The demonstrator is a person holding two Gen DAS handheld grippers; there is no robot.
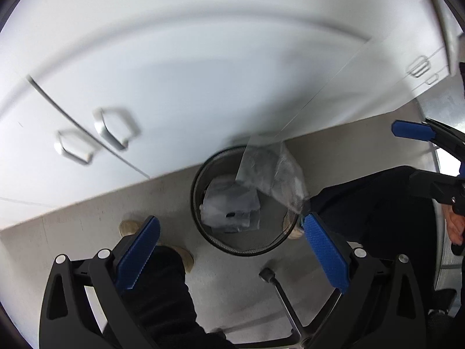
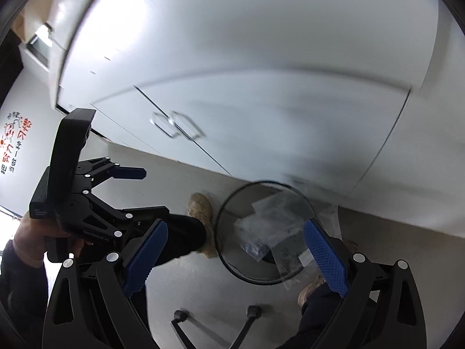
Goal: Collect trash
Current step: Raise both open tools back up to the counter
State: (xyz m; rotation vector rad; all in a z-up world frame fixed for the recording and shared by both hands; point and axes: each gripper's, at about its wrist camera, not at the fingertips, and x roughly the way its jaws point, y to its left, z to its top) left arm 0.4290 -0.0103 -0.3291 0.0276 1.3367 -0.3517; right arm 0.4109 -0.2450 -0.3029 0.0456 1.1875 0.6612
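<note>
- Jaws of left gripper (image 1: 231,253) and right gripper (image 2: 235,257) both gape wide, nothing pinched.
- Clear plastic bag (image 1: 271,174) – blurred, loose just above mesh bin (image 1: 203,226), apparently touching the left gripper's fingertip; light, floppy, slippery, so pinch a gathered edge.
- Crumpled plastic (image 1: 229,203) inside bin.
- White cabinet (image 1: 174,72) behind.

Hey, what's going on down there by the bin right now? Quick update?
Both grippers, left and right, open, nothing held. Clear plastic bag loose above mesh wastebasket; more plastic already inside. Nothing in the way.
</note>
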